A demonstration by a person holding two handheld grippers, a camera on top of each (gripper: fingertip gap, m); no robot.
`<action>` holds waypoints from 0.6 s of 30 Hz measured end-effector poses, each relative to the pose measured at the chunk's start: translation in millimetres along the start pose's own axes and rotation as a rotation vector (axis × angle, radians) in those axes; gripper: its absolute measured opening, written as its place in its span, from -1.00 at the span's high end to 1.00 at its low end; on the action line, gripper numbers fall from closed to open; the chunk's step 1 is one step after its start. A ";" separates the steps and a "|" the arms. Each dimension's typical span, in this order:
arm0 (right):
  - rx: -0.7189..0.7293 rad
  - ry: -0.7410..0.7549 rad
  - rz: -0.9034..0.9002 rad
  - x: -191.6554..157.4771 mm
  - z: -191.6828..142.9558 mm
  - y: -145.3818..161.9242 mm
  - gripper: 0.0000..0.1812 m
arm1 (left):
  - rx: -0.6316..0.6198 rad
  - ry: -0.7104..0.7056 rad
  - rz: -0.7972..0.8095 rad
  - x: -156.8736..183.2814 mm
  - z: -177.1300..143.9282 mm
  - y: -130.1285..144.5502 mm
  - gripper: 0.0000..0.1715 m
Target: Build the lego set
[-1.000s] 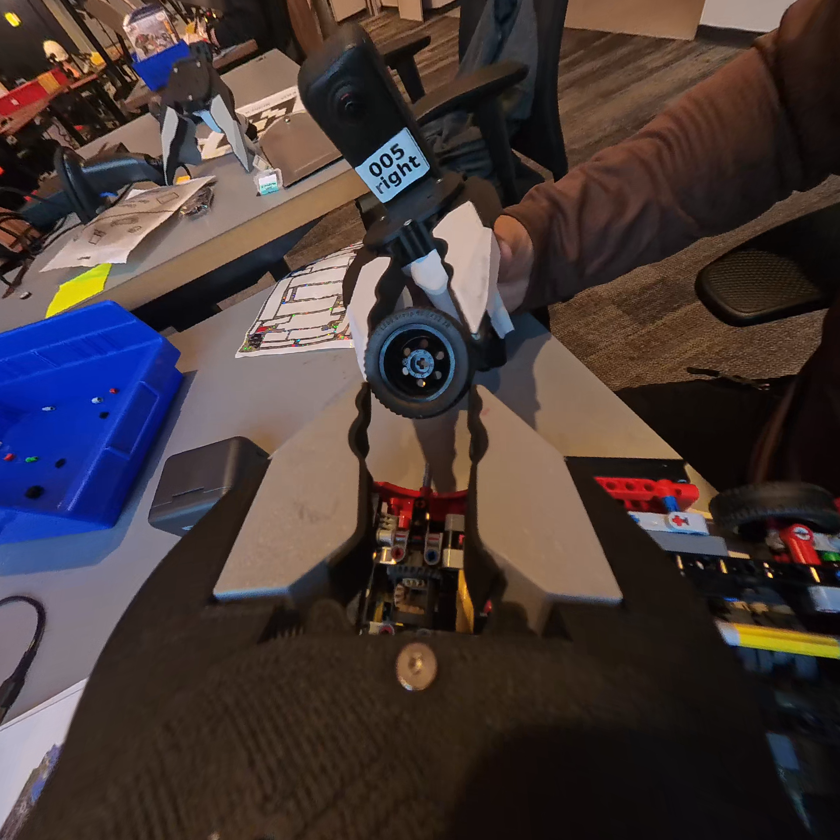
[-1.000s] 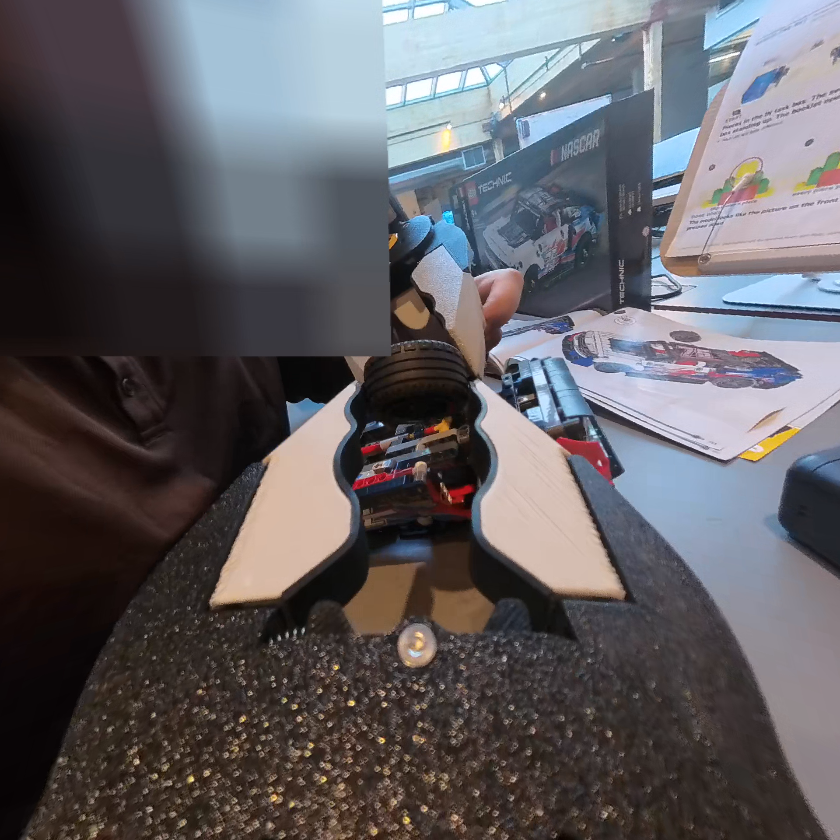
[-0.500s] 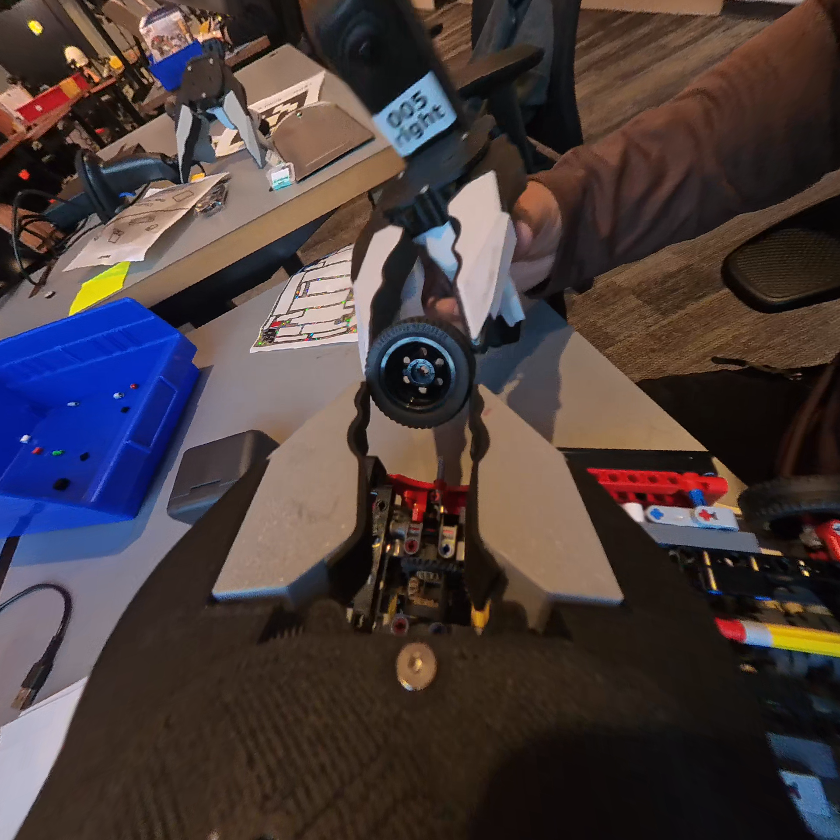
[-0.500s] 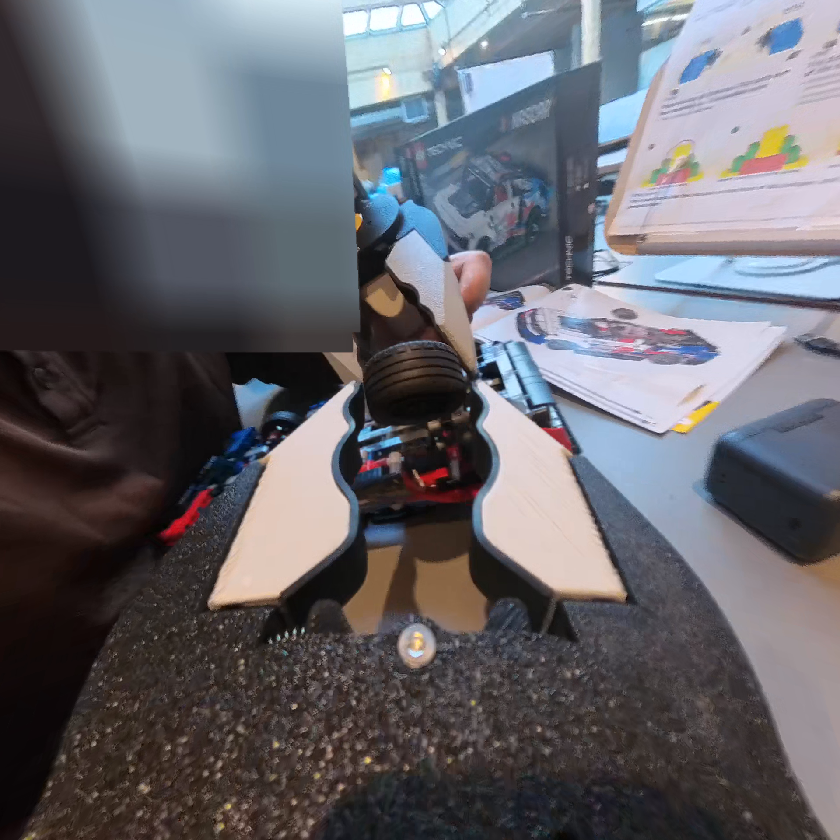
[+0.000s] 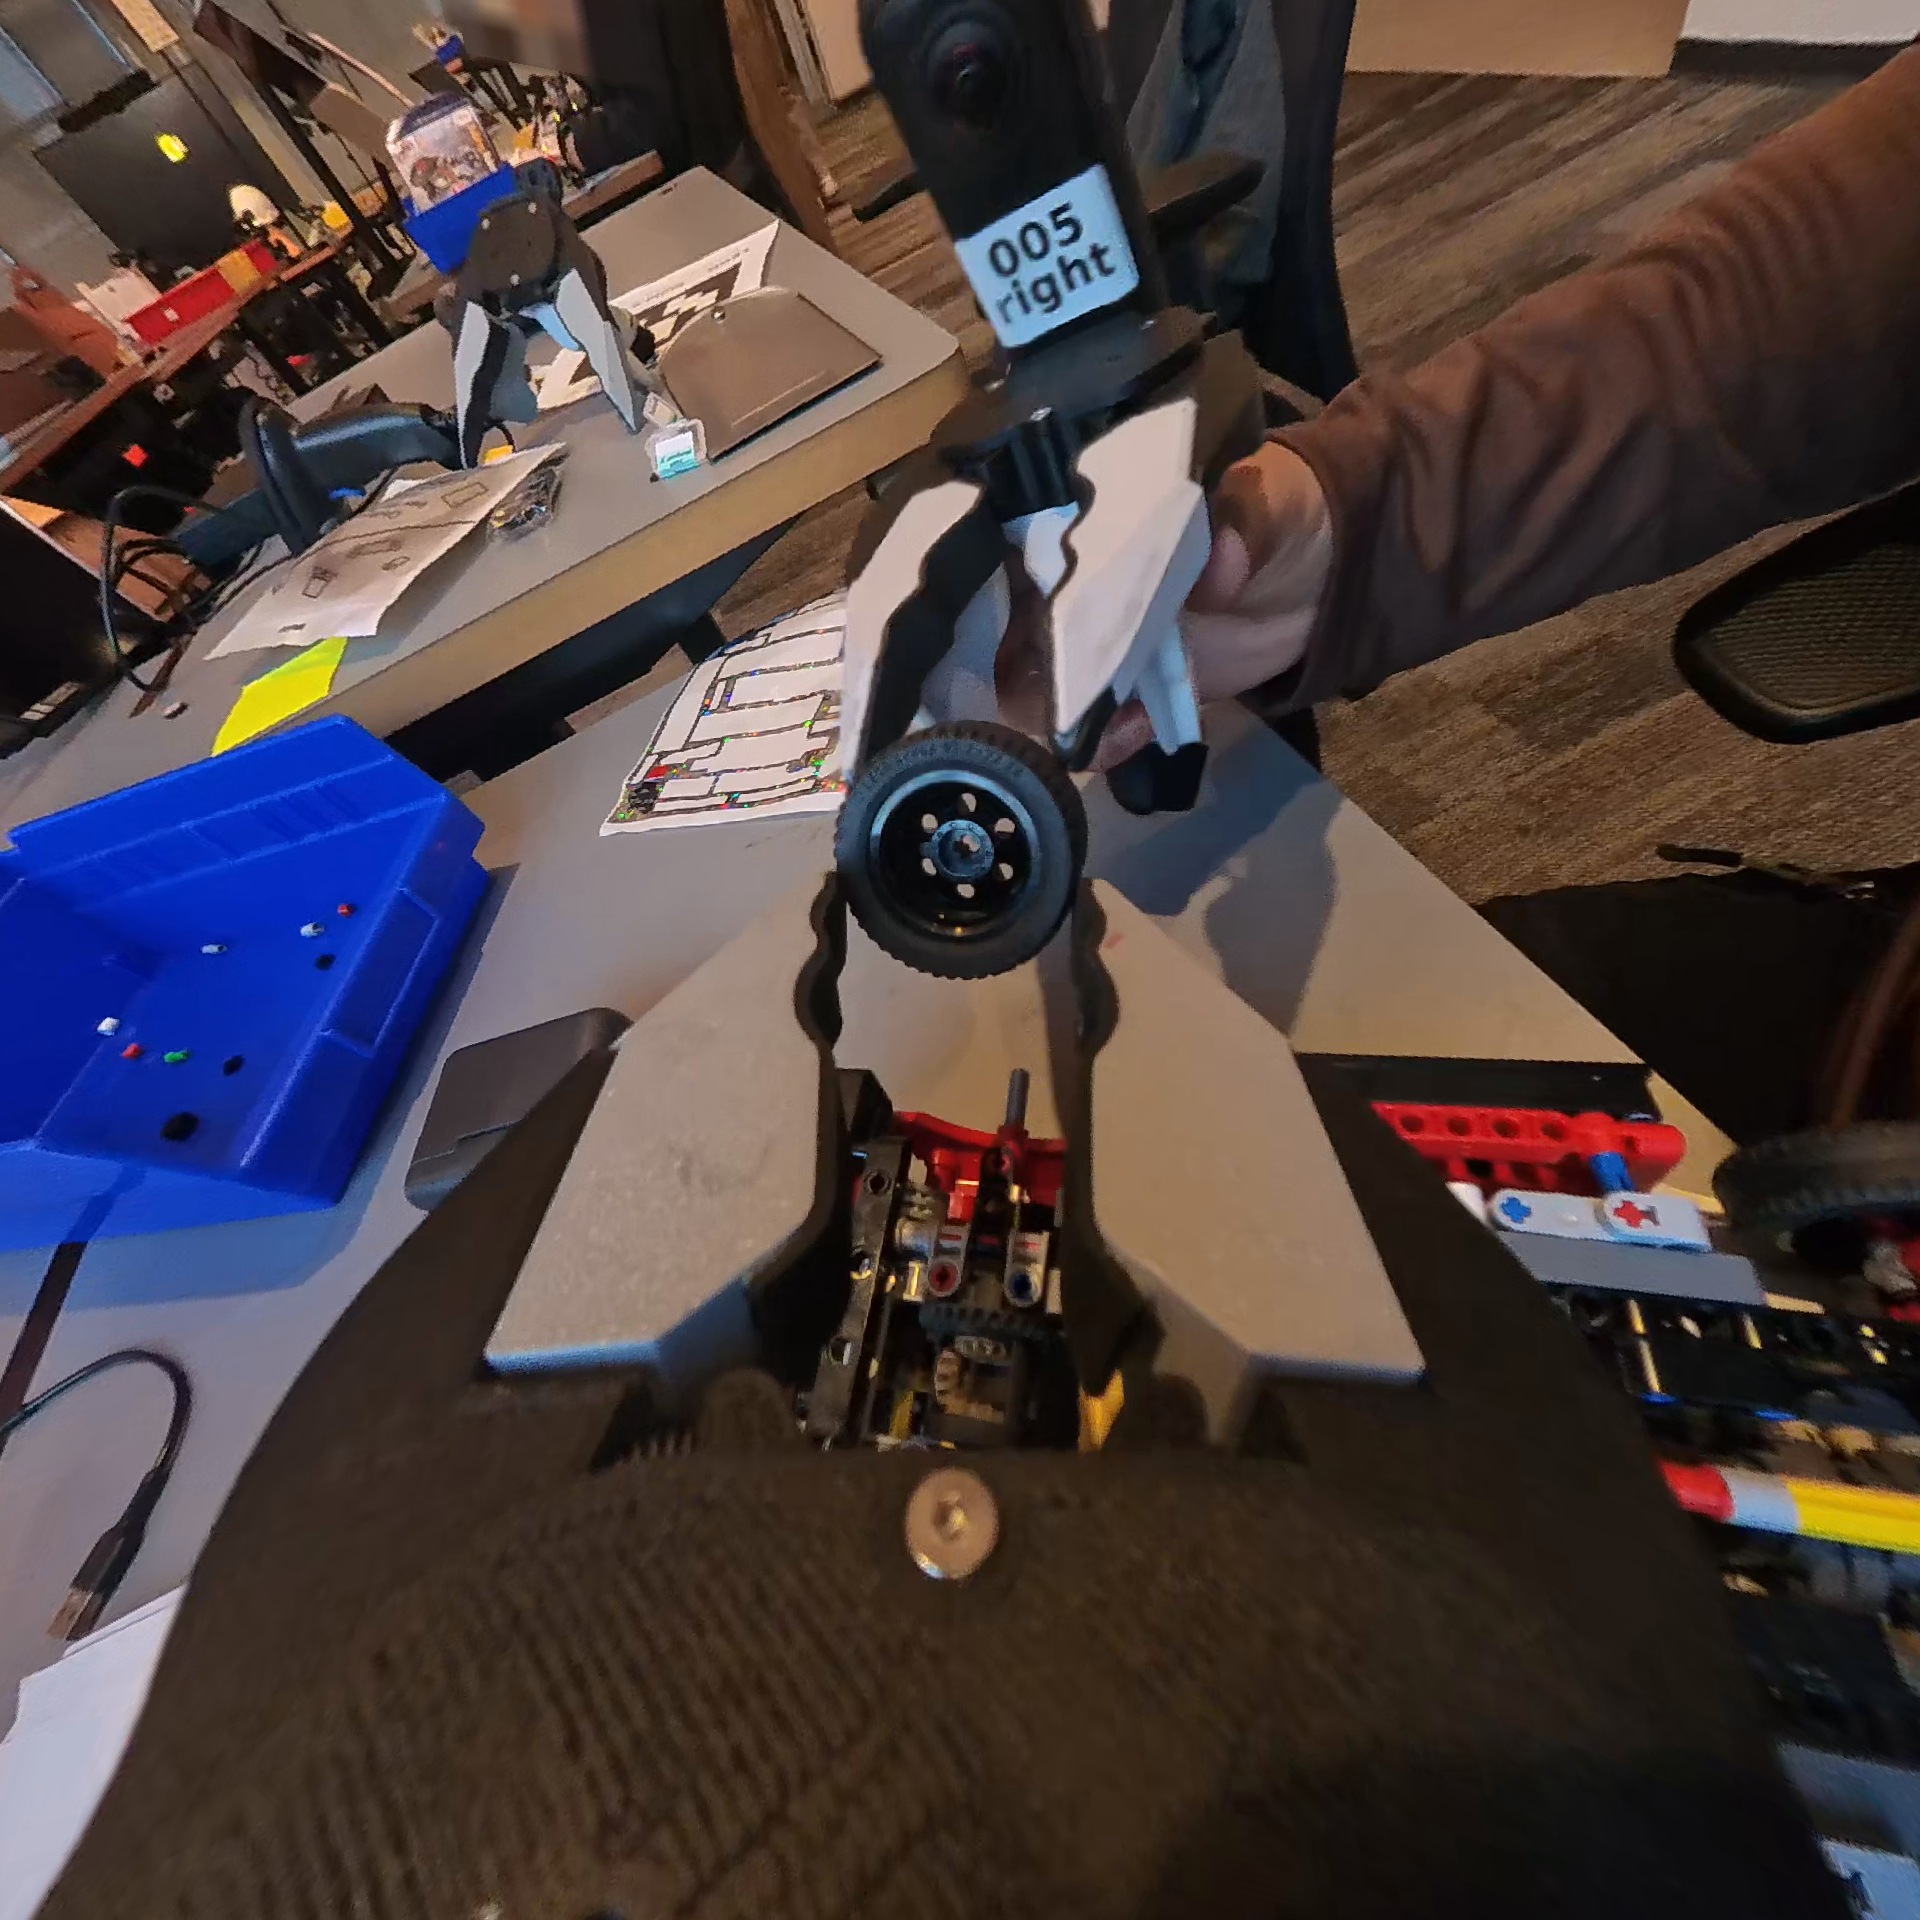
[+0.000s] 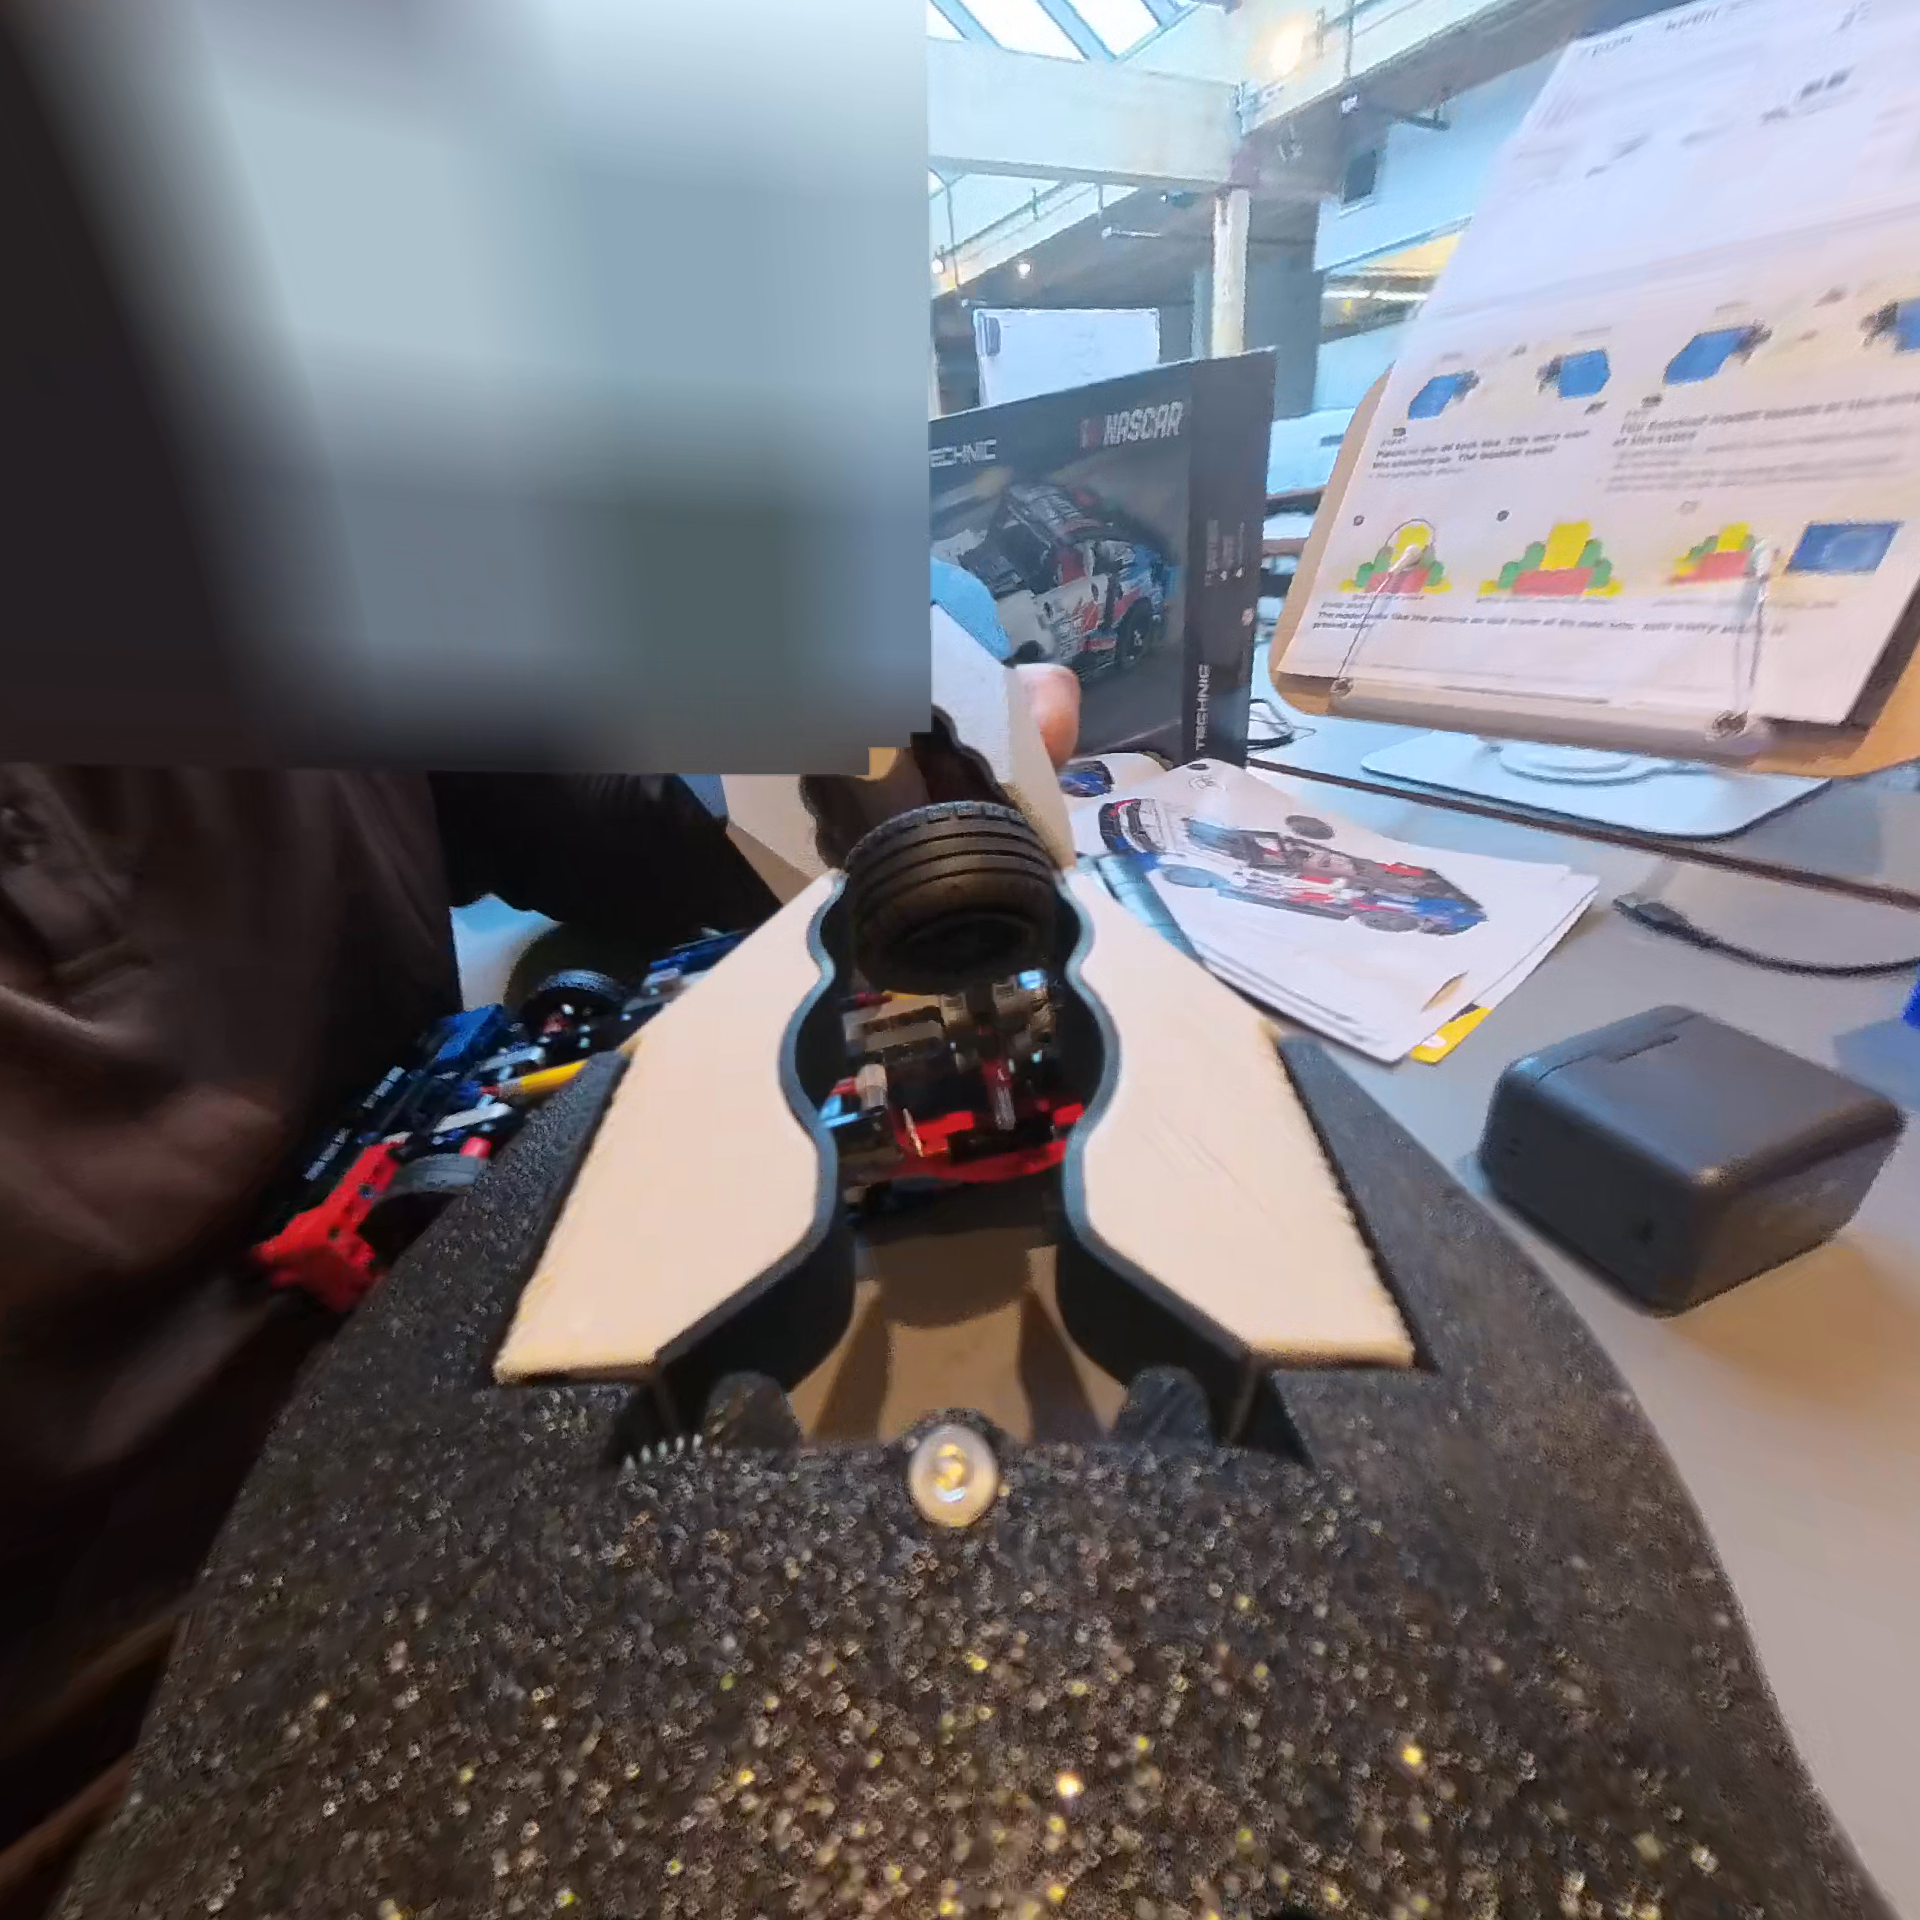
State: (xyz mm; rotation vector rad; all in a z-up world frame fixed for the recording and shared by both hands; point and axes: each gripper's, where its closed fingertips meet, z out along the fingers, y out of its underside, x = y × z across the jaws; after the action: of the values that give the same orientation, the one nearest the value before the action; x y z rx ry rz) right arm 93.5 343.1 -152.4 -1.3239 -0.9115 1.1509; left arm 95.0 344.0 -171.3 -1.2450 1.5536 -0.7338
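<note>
A black wheel [image 5: 961, 847] with a ribbed tyre hangs in the air at my left gripper's [image 5: 954, 904] fingertips. My right gripper [image 5: 966, 748] comes down from above and is shut on the wheel's upper part. In the right wrist view the wheel [image 6: 951, 894] sits between the very tips of my right gripper [image 6: 954, 883]. My left gripper is shut on the red and black end of the car chassis [image 5: 945, 1247], deep between its fingers. A dark axle pin [image 5: 1016, 1096] stands free on that end, below the wheel. The chassis [image 6: 935, 1091] also shows between the right fingers.
A blue parts bin [image 5: 208, 987] and a dark grey box [image 5: 499, 1091] stand left of the chassis. An instruction booklet [image 6: 1351, 914], the set's box [image 6: 1101, 540] and a sheet on a stand [image 6: 1610, 468] lie beyond. A person's sleeve [image 5: 1558, 416] reaches in from the right. My two grippers' fingertips are within a few centimetres of each other.
My right gripper has tilted more upright over the chassis. Its jaws have narrowed on the wheel, which now sits at the very tips. My left gripper keeps its hold on the chassis.
</note>
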 end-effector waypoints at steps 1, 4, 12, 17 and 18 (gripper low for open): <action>-0.002 0.011 -0.034 -0.7 0.4 -1.1 0.63 | 0.010 0.006 -0.012 -0.1 -0.4 -0.7 0.52; -0.033 0.010 -0.090 -4.2 2.0 -0.7 0.56 | 0.025 0.017 -0.046 -1.7 -1.6 -2.0 0.52; -0.169 0.043 -0.219 -0.3 6.2 12.3 0.58 | 0.021 0.019 -0.050 1.2 0.9 -2.0 0.52; -0.163 0.046 -0.211 0.8 4.8 11.8 0.58 | 0.000 0.030 -0.088 1.1 2.7 1.8 0.52; -0.152 0.044 -0.210 0.6 4.3 10.7 0.58 | -0.002 0.033 -0.090 1.3 3.0 2.3 0.52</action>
State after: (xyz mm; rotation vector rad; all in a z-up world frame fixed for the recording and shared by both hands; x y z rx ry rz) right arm 88.4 343.6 -162.7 -1.3334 -1.0954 0.9022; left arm 97.0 343.8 -174.7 -1.3174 1.5329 -0.8143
